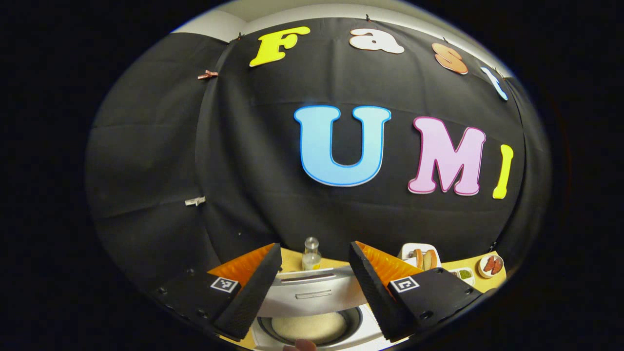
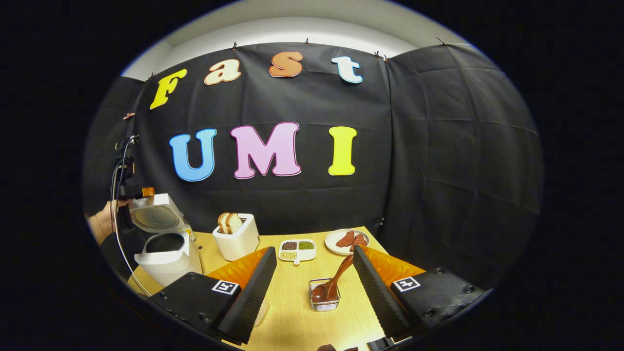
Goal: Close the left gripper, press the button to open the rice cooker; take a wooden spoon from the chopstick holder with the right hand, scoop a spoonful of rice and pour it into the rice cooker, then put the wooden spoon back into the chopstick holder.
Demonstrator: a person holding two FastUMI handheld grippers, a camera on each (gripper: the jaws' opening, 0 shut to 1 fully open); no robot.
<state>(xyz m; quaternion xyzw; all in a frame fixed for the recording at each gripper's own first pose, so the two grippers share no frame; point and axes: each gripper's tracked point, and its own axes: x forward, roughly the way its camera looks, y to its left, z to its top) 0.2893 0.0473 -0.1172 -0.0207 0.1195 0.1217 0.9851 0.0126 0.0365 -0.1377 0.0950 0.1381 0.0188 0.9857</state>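
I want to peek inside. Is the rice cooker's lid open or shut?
Open. The rice cooker has its lid tipped up and back, showing the pot's dark inside.

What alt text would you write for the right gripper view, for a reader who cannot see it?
The right gripper hangs open above a wooden table, in line with a wooden spoon that leans in a small wire holder. At far left a white rice cooker stands with its lid up; a toaster with bread, a divided dish and a plate lie behind.
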